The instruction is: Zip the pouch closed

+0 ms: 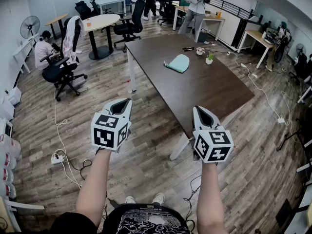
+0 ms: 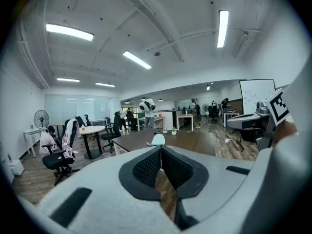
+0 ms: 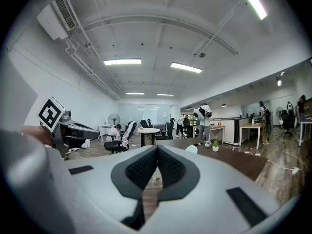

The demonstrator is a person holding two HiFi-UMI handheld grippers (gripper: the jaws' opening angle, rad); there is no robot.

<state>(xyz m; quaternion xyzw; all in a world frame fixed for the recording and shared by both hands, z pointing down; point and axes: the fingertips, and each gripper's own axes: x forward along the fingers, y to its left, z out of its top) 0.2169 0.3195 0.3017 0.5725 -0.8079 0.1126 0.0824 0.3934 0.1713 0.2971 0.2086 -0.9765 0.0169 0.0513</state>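
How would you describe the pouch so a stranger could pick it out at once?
Find the big dark brown table in the middle of the office. On its far half the pouch lies flat. It is the only pale mint thing there, far larger than the small potted plant to its right.

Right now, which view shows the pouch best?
The head view: the pouch lies in full on the table, seen from above. The left gripper view shows the pouch small and far off, just above the left gripper. The right gripper view shows only the top of the pouch, behind the right gripper.
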